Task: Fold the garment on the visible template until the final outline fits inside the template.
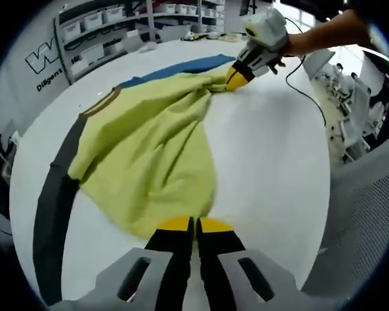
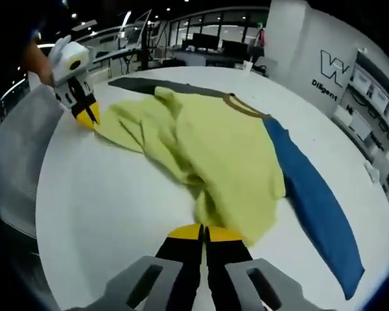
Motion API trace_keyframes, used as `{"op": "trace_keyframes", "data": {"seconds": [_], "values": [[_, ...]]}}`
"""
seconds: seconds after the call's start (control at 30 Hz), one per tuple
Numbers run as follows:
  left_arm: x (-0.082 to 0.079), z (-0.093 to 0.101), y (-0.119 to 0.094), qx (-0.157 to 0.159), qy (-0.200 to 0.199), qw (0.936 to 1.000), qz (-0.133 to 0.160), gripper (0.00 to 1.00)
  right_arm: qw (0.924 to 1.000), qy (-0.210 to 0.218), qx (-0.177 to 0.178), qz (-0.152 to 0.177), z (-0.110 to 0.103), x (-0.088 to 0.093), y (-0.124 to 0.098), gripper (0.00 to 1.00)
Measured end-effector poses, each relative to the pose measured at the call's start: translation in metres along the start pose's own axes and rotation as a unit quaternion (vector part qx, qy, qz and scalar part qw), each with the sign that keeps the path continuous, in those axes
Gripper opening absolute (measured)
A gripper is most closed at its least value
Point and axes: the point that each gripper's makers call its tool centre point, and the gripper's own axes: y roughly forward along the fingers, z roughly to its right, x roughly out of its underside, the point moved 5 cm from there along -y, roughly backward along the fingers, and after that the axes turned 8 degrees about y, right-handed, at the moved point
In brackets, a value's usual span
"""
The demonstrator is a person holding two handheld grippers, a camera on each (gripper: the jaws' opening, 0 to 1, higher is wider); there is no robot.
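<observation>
Left gripper view: low over the white table [image 1: 272,162], looking along its own jaws across the yellow garment [image 1: 155,155], hem right at the tips. Right gripper [image 1: 236,76] sits at the far edge. Right gripper view: opposite side, facing back, equally near; left gripper [image 2: 87,115] far upper left. Both views share garment, table and the lettered wall [image 2: 330,74].

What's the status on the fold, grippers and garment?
Left gripper shut on garment edge, right gripper shut on the opposite edge. Garment bunched, overlapping template. Nothing in the way.
</observation>
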Motion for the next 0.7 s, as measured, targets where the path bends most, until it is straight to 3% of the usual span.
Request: {"op": "trace_keyframes", "data": {"seconds": [0.43, 0.7], "values": [[0.0, -0.001, -0.004, 0.009, -0.009, 0.9999, -0.003, 0.0, 0.9996, 0.028, -0.001, 0.004, 0.004, 0.005, -0.005, 0.0], [-0.003, -0.003, -0.016, 0.009, -0.01, 0.9998, 0.012, 0.0, 0.9992, 0.04, 0.002, 0.003, 0.009, -0.005, -0.014, 0.0]]}}
